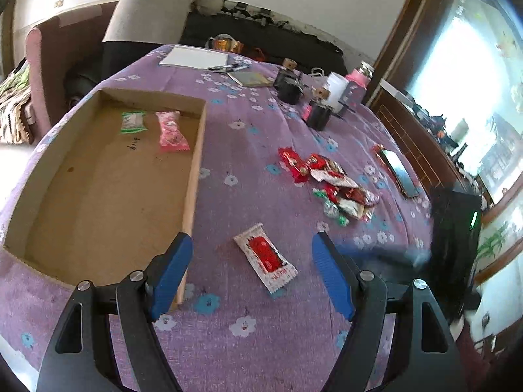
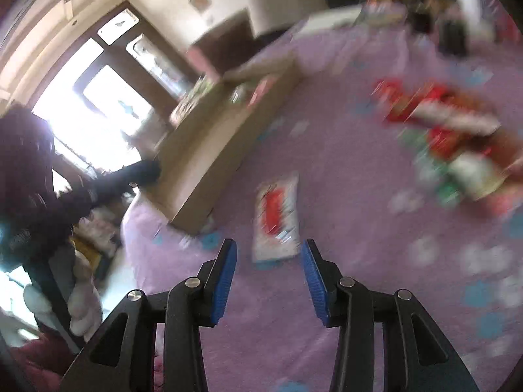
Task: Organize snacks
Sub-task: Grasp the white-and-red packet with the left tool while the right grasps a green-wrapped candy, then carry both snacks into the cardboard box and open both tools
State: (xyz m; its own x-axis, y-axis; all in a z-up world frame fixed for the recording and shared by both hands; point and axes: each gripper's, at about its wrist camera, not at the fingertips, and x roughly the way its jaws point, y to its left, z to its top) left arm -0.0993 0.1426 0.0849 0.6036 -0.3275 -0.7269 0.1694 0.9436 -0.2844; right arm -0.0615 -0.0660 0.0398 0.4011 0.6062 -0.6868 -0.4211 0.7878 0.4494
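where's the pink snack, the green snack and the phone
pink snack [image 1: 172, 131] left wrist view, wrapper middle
green snack [image 1: 132, 122] left wrist view, wrapper middle
phone [image 1: 399, 172] left wrist view, screen middle

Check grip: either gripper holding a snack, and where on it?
Nothing held. Left gripper and right gripper are both open, empty, over the white-and-red snack packet on the cloth.

right hand-held gripper [image 2: 268, 251] agape | white-red snack packet [image 2: 278, 215] ahead | blurred

On the table [image 1: 261, 343] the cardboard box [image 1: 196, 163] stands at the left, with two snack packets [image 1: 152, 129] at its far end. Right of the box lies one snack packet [image 1: 265, 257], and behind it, further right, a heap of snacks [image 1: 330, 184]. A phone [image 1: 398, 171] lies right of the heap.
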